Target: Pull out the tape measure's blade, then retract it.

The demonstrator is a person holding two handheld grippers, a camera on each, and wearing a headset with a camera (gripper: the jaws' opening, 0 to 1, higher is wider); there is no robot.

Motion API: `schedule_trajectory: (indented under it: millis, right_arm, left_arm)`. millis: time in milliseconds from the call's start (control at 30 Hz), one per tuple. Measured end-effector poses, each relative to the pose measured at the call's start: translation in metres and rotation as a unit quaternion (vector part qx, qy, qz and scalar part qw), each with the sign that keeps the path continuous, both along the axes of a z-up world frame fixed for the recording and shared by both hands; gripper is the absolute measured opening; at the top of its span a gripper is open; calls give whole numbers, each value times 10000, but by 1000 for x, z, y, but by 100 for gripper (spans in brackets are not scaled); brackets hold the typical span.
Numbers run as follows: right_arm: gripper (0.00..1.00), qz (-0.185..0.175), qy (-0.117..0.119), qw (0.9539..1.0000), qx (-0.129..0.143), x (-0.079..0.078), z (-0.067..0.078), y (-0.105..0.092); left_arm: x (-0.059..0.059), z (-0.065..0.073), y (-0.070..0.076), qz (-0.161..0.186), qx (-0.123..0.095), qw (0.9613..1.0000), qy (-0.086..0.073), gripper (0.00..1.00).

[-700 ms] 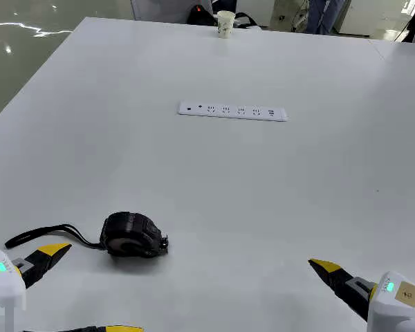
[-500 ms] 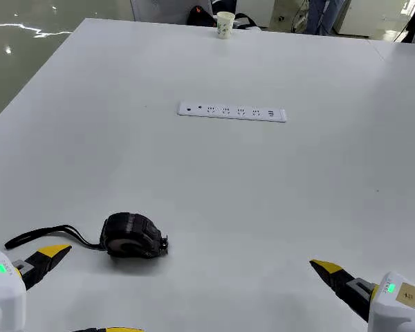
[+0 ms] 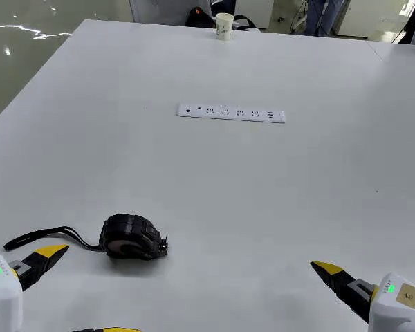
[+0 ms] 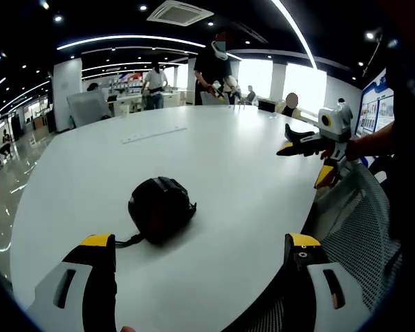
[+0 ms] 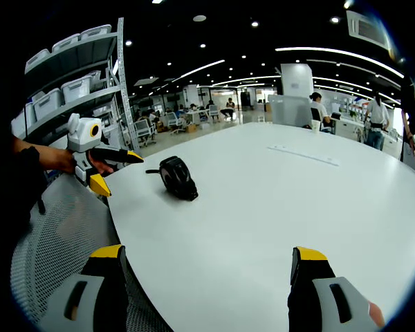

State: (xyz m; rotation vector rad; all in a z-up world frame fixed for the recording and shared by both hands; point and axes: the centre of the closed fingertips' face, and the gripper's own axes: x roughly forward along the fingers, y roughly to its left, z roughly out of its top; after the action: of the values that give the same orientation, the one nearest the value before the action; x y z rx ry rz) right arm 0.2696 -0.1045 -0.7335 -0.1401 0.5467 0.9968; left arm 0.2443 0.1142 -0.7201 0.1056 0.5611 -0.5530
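A black tape measure [image 3: 132, 237] lies on the white table [image 3: 228, 180], its black wrist strap [image 3: 45, 236] trailing left. No blade is out. In the left gripper view the tape measure [image 4: 160, 207] sits just ahead of my open left gripper [image 4: 200, 250], apart from it. In the head view the left gripper [image 3: 79, 290] is at the bottom left corner, near the strap. My right gripper [image 5: 206, 261] is open with nothing in it; the tape measure [image 5: 178, 178] lies farther off to its left. In the head view a yellow-tipped finger [image 3: 330, 270] of the right gripper rises at the bottom right.
A white power strip [image 3: 231, 113] lies across the middle of the table. A paper cup [image 3: 225, 25] stands at the far edge. Bare tabletop separates the two grippers. A mesh chair [image 5: 69, 235] sits near the table's edge.
Both grippers have slipped slightly lower toward the bottom of the head view. The tape measure has not moved.
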Motion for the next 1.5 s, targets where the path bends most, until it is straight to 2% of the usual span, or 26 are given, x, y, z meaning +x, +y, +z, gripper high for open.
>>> schedule_trajectory:
  millis: [533, 633, 700, 1033, 1500]
  right_arm:
    - [99, 23, -83, 9999, -56, 6, 1, 0]
    - [99, 37, -67, 9999, -68, 7, 0, 0]
    - [99, 90, -137, 9998, -82, 8, 0, 0]
    - [99, 277, -72, 9994, -172, 15, -4, 2]
    - [99, 553, -31, 9981, -285, 23, -11, 8]
  left_arm:
    - [5, -2, 6, -92, 108, 9999, 18, 99]
    - [7, -2, 7, -138, 159, 9998, 25, 99]
    - [9, -2, 7, -179, 180, 9997, 37, 99]
    - [17, -5, 9, -332, 288, 9990, 114, 99]
    - [33, -8, 21, -493, 445, 9977, 159, 99]
